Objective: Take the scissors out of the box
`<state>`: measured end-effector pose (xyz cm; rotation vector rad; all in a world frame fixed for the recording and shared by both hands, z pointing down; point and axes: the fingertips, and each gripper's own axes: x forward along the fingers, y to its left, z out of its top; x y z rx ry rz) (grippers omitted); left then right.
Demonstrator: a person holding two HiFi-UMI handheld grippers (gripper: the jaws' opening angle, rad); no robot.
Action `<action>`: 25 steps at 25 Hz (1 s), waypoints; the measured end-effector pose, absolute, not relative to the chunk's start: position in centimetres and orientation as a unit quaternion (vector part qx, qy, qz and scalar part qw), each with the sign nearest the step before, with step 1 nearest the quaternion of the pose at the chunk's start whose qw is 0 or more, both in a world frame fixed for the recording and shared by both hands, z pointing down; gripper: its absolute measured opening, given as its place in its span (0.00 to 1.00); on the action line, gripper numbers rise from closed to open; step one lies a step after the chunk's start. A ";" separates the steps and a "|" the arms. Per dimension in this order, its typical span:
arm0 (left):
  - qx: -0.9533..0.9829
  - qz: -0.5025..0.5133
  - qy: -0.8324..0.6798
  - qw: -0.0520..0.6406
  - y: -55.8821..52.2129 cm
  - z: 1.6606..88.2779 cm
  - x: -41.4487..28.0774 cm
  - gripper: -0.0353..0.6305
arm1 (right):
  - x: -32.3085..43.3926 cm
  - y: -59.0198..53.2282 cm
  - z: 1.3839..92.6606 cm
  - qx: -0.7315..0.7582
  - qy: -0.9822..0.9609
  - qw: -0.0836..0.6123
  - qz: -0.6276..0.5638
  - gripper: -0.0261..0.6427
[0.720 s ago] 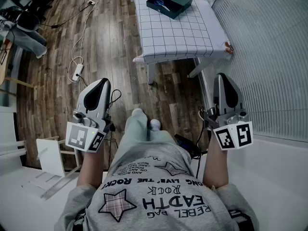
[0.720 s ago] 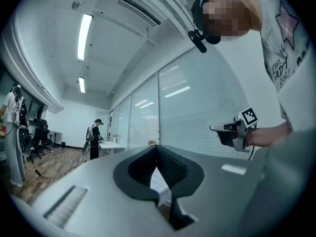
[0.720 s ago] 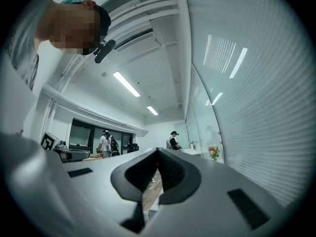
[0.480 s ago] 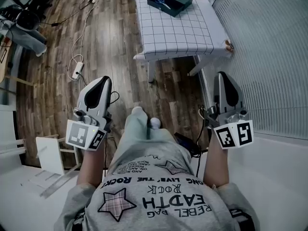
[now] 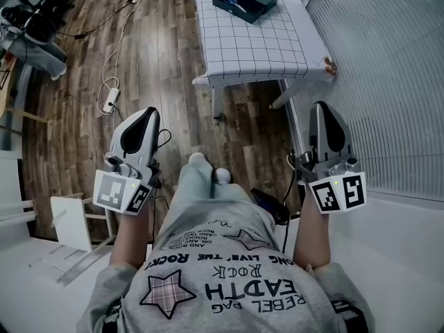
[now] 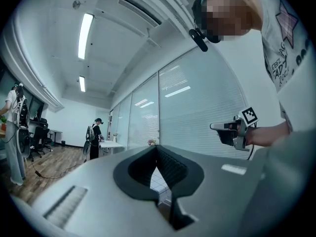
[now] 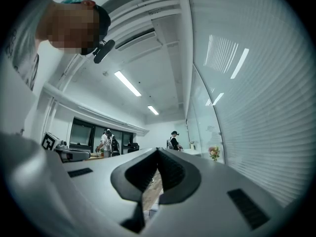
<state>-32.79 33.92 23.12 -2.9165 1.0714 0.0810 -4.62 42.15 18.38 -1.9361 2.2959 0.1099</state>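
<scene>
The person stands on a wooden floor (image 5: 159,61), well back from the surface (image 5: 253,44), which is draped in a white cloth with a dark grid. Both arms are bent at waist height and each holds a tool pointing roughly forward.

The left hand-held gripper (image 5: 144,114) has its jaws pressed together. Its own view shows the ribbed pads meeting along a single seam with nothing caught between them. The right hand-held gripper (image 5: 320,107) is likewise fully closed and empty, its pads meeting in its own view. The two tools sit well apart, one on either side of the person's legs, with their marker cubes nearest the body.

The dark box (image 5: 244,1) lies open at the far end of the surface, turned at an angle to the cloth's grid. Inside it rest the scissors (image 5: 234,0), small at this distance but seemingly blue-handled, lying flat on the box floor. Neither tool is anywhere near the box.

A white power strip (image 5: 110,103) lies on the floor to the left, and a pale cable (image 5: 118,61) trails from it. A wall of slatted blinds (image 5: 388,82) runs along the right side
</scene>
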 end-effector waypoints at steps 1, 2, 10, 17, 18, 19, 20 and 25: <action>-0.938 0.026 0.345 0.017 33.8 23.1 -32.7 0.07 | -4.5 42.1 18.4 -0.643 0.762 0.068 0.036 0.06; -0.938 0.026 0.344 0.017 33.7 23.1 -32.5 0.07 | -4.4 42.1 18.4 -0.643 0.762 0.067 0.036 0.06; -0.941 0.028 0.337 0.020 33.2 22.9 -31.1 0.07 | -3.3 41.9 18.2 -0.642 0.762 0.081 0.035 0.06; -0.941 0.025 0.336 0.017 31.9 23.0 -30.2 0.07 | -2.5 40.9 18.4 -0.639 0.762 0.095 0.023 0.06; -0.941 0.024 0.337 0.016 31.6 23.1 -30.1 0.07 | -2.4 40.6 18.5 -0.640 0.763 0.094 0.023 0.06; -0.941 0.025 0.337 0.015 31.3 23.1 -30.0 0.07 | -2.4 40.2 18.6 -0.639 0.763 0.094 0.023 0.06; -0.941 0.025 0.338 0.015 30.9 23.2 -29.9 0.07 | -2.3 39.9 18.6 -0.639 0.763 0.093 0.022 0.06; -0.941 0.028 0.337 0.012 28.9 23.3 -29.2 0.07 | -1.9 37.9 18.7 -0.639 0.763 0.090 0.020 0.06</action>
